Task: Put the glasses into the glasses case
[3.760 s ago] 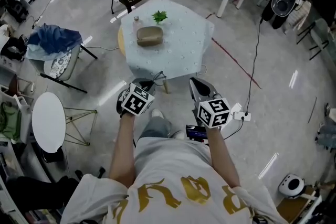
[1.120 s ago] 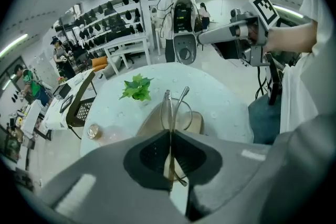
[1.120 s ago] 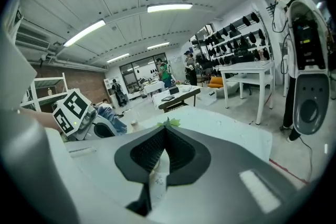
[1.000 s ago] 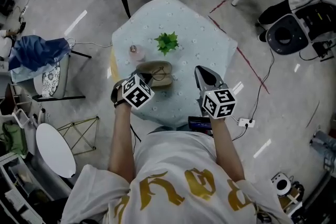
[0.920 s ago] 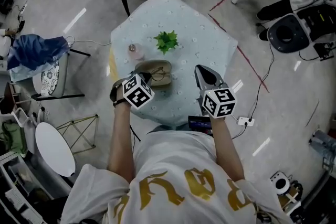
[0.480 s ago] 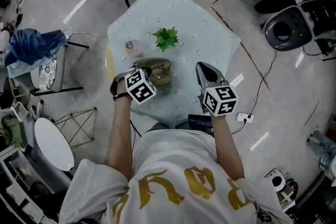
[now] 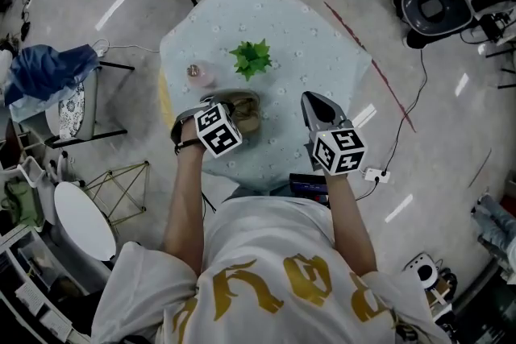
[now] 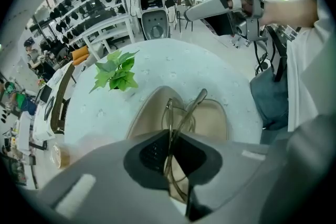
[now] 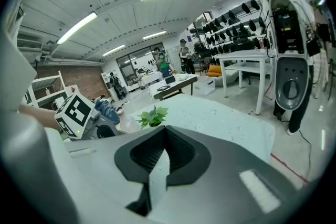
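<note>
Glasses held over the open case on a pale blue table

The table (image 7: 322, 52) carries an open tan glasses case (image 7: 244, 110) near its front edge, with a green plant (image 7: 251, 58) behind it and a small pinkish jar (image 7: 196, 73) off to the left. The left gripper (image 7: 231, 105) hangs right above the case, jaws pinched on the glasses (image 8: 188, 112) – one folded arm and the thin frame stick out past the tips, over the case's hollow. The right gripper (image 7: 313, 101) sits over the table's right side, well apart from the case, jaws drawn together with nothing between them.
</note>
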`<state>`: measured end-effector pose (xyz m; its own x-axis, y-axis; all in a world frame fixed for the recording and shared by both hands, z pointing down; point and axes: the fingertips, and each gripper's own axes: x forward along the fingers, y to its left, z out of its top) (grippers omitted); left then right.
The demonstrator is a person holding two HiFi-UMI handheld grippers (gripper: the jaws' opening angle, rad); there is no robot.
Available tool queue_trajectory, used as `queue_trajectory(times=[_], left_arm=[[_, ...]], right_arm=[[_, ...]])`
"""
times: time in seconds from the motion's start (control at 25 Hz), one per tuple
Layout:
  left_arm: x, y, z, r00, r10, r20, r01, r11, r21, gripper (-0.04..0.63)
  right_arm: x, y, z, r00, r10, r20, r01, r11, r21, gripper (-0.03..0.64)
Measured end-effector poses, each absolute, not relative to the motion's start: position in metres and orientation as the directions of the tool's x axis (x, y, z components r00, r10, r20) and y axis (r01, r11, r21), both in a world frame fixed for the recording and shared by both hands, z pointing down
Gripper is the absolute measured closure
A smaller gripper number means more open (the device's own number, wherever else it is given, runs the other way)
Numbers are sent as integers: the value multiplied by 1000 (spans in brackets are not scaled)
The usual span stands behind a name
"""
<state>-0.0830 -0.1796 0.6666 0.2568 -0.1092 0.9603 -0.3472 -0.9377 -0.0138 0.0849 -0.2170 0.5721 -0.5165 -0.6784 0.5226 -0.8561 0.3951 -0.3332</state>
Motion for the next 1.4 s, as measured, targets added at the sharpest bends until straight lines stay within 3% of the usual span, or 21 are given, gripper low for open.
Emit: queue_trajectory(times=[0.52, 0.88, 1.08, 1.4], left_arm=[[-83, -180, 675, 253, -80, 964, -361, -932, 18, 574], [-81, -176, 672, 256, -70, 964, -354, -935, 26, 506], [-80, -178, 665, 275, -97, 957, -391, -920, 18, 466], [-79, -187, 650, 311, -170, 935, -455, -891, -11, 456]], right_arm=[[85, -219, 573, -519, -675, 524, -854, 394, -339, 592], [91, -216, 566, -507, -690, 517, -861, 383, -334, 592], [92, -213, 560, -508, -695, 509, -861, 387, -331, 592], [92, -208, 553, -507, -711, 487, -861, 390, -327, 592]])
